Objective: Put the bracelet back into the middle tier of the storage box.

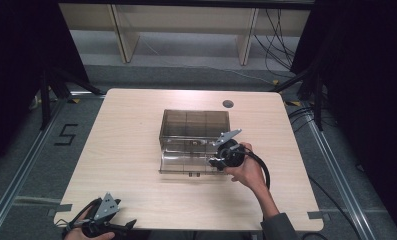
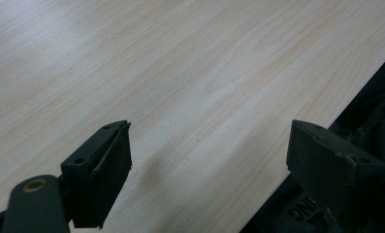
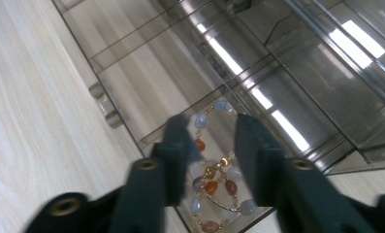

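Orange, grey-blue beaded bracelet (image 3: 214, 179), smoky clear box (image 1: 196, 122)

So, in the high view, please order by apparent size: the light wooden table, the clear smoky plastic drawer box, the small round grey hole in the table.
1. Light wooden table
2. Clear smoky plastic drawer box
3. Small round grey hole

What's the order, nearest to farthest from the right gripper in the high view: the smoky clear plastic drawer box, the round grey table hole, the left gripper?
1. Smoky clear plastic drawer box, right under the right gripper.
2. Round grey table hole, beyond the box.
3. Left gripper, at the table's near-left edge.
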Tool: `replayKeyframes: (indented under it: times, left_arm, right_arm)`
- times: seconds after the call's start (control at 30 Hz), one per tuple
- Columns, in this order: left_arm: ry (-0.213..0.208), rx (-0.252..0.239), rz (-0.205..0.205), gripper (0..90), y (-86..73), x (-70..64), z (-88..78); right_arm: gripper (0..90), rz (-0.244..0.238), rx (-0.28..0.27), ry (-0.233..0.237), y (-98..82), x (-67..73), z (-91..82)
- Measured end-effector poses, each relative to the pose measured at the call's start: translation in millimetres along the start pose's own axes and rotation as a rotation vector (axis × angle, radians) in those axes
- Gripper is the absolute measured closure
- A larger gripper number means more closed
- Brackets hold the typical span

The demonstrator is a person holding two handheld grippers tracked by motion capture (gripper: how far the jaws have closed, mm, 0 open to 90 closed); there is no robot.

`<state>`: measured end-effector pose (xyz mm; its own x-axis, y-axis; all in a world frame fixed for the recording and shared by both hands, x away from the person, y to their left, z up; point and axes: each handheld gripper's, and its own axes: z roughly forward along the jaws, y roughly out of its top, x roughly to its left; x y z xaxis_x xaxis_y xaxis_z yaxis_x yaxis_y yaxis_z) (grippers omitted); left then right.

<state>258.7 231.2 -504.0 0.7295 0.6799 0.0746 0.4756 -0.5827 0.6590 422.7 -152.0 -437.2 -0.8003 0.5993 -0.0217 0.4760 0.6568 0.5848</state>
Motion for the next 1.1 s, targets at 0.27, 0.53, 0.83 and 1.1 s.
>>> replayKeyframes:
  times: [0.27,0.53,0.83,1.1]
  left_arm:
    - [0.011,-0.023,-0.031,16.2,0.0,-1.9,2.3]
    - [0.004,-0.041,-0.062,16.2,-0.3,-4.8,2.7]
    - [0.005,-0.039,-0.067,16.2,-0.2,-5.1,2.5]
    - [0.030,-0.048,-0.065,16.2,-0.5,-5.9,4.0]
  right_arm:
    - [43.3,0.059,-0.051,-0.016,-11.1,11.1,-5.1]
    - [36.7,0.086,-0.066,-0.030,-13.8,15.0,-9.5]
    - [32.8,0.099,-0.093,-0.047,-20.3,14.6,-8.7]
    - [31.5,0.090,-0.089,-0.036,-24.2,17.3,-15.8]
